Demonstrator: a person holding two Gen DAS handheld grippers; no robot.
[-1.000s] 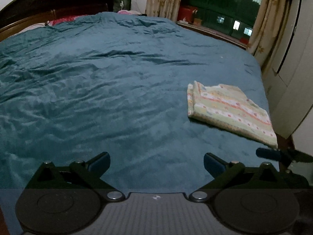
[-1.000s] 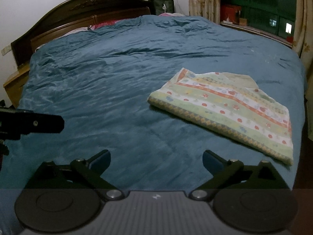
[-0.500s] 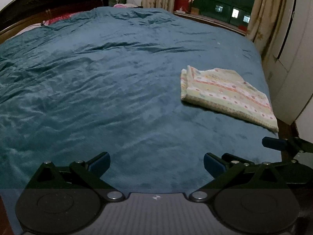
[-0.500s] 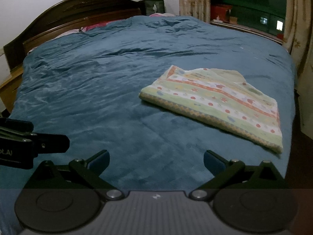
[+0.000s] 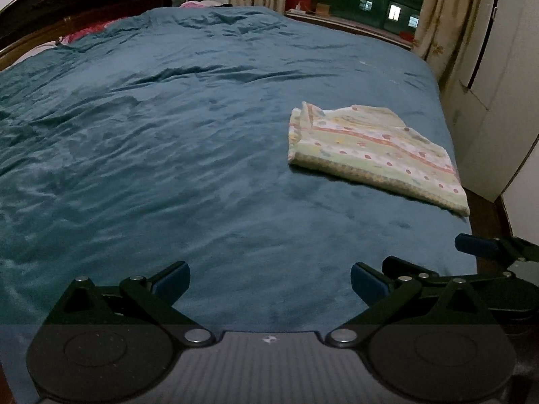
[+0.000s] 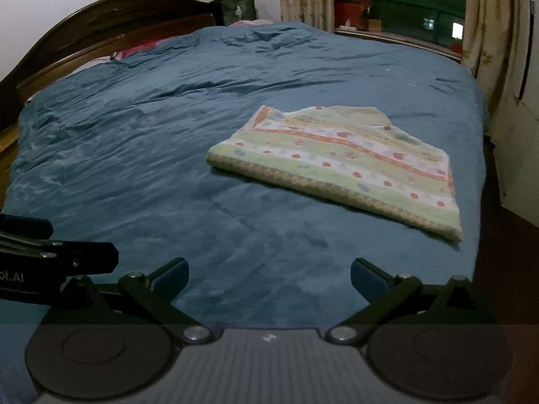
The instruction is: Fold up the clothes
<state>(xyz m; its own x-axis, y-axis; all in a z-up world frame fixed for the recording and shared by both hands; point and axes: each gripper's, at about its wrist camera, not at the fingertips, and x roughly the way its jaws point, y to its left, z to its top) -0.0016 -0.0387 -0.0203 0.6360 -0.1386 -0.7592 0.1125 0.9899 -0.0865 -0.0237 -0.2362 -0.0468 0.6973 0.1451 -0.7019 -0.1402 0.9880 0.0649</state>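
Observation:
A folded striped garment [image 5: 370, 151], pale green and white with red dots, lies flat on the teal bedspread [image 5: 168, 134] near the bed's right edge. It also shows in the right wrist view [image 6: 340, 165]. My left gripper [image 5: 269, 281] is open and empty, over the bed's near edge, well short of the garment. My right gripper [image 6: 269, 277] is open and empty, also short of the garment. The right gripper shows at the right of the left wrist view [image 5: 485, 252]; the left gripper shows at the left of the right wrist view [image 6: 57, 256].
A dark wooden headboard [image 6: 101, 23] stands at the far end, with pink bedding [image 5: 87, 32] beneath it. Curtains [image 5: 444, 17] and a dark window [image 6: 397, 0] are at the far right. A white wardrobe [image 5: 498, 84] stands close to the bed's right side.
Both grippers have drawn back and tilted slightly, so the garment sits higher and farther in both views. Both stay open. The garment has not moved.

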